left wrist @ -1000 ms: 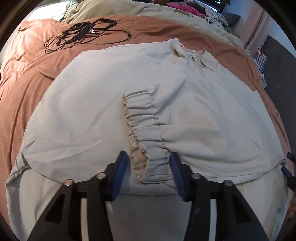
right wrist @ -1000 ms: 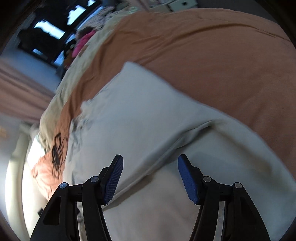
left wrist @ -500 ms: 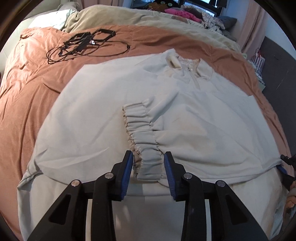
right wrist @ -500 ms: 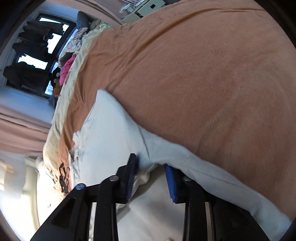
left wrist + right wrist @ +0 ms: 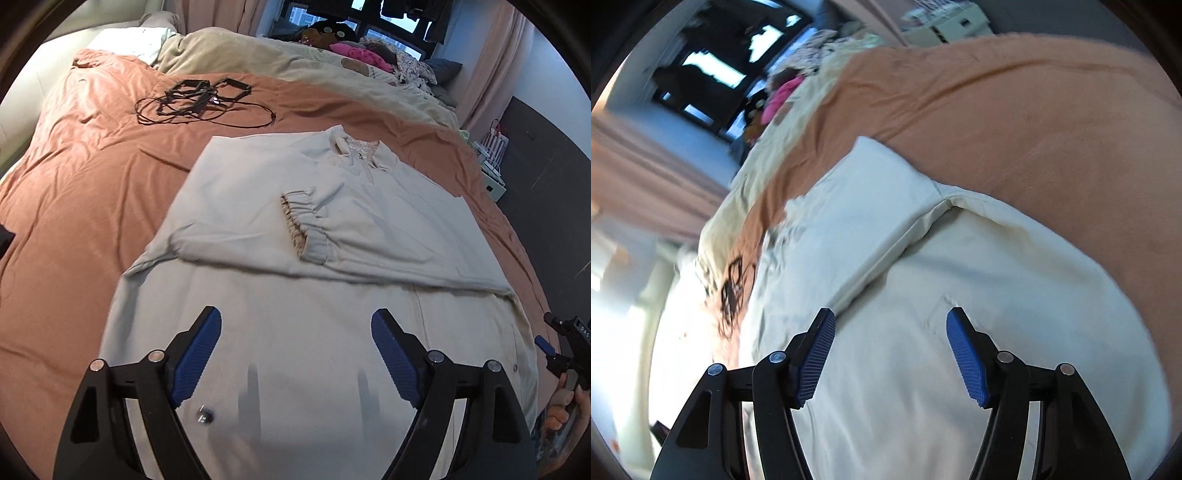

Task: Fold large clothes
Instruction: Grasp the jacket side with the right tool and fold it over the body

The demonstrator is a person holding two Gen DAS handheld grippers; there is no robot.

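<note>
Left wrist view: the left gripper (image 5: 295, 354) hangs over the lower part of a pale grey jacket (image 5: 280, 347), its blue-padded fingers (image 5: 195, 354) spread wide apart with nothing between them. The jacket lies flat on the bed's orange cover (image 5: 85, 177), collar (image 5: 364, 149) at the far end ahead of the fingers. One sleeve is folded across the chest, running from the right edge toward the middle, and its gathered elastic cuff (image 5: 306, 225) lies ahead of the fingers, well beyond their tips. A metal snap button (image 5: 204, 414) shows on the cloth just inside the left finger, near its base. Far ahead and to the left of the fingers a tangle of black cable (image 5: 199, 101) rests on the orange cover, apart from the jacket. Beyond that lies a beige blanket (image 5: 258, 55) with a pile of pink and patterned clothes (image 5: 365, 55) by the window. At the right edge of this view, the right gripper (image 5: 550, 349) shows partly, beside the jacket's right border, held by the person's hand (image 5: 565, 406).

Right wrist view: the right gripper (image 5: 890, 354) has its fingers (image 5: 967, 365) parted and empty, over the jacket (image 5: 923, 332). The folded sleeve edge (image 5: 886, 258) runs diagonally ahead of the left finger. The orange cover (image 5: 1052, 110) fills the area ahead and to the right of the fingers. The black cable (image 5: 733, 288) lies far to the left, blurred.
</note>
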